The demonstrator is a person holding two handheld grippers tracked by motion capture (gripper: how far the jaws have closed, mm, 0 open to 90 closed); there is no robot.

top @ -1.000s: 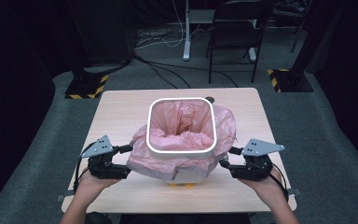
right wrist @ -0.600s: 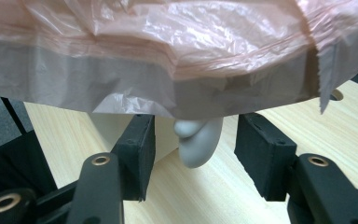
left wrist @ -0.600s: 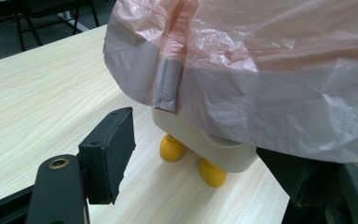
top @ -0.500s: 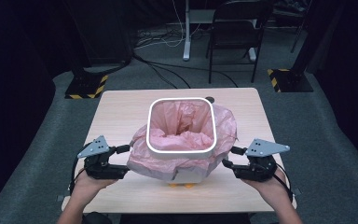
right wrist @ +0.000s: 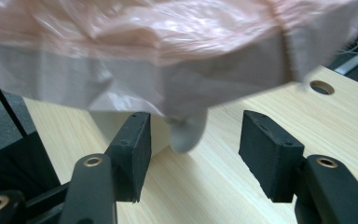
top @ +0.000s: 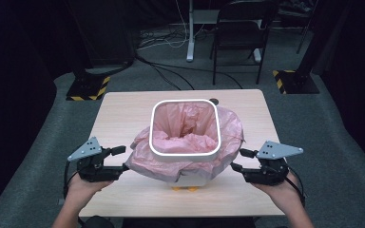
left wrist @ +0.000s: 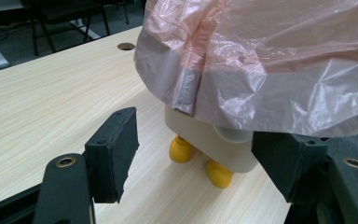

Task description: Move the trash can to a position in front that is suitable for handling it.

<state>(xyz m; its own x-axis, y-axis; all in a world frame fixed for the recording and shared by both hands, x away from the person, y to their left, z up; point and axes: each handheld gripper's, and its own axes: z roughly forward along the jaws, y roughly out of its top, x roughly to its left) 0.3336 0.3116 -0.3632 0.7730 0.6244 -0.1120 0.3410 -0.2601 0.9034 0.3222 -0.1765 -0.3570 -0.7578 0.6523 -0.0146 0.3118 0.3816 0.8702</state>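
A small white bin (top: 190, 178) lined with a pink bag (top: 185, 137) stands near the table's (top: 123, 109) front edge. Both grippers — left (top: 121, 158), right (top: 236, 160) — have backed slightly off the bag, fingers apart, the left's just closing a little, the right's opening.

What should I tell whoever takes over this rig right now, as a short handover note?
Left gripper: open, nothing between its fingers, low beside the bin's left side; its fingers have just been closing slightly.
Right gripper: open, nothing held, low beside the bin's right side; its fingers have just been opening.
Bin: small white bin on yellow feet, mid-table.
Pink bag: lines the bin, its edge draped over the outside, a white ring around the mouth.
Done: bag fitted and folded over.
Left: probably tidy the loose overhang, or lift the bin; neither gripper grips anything.
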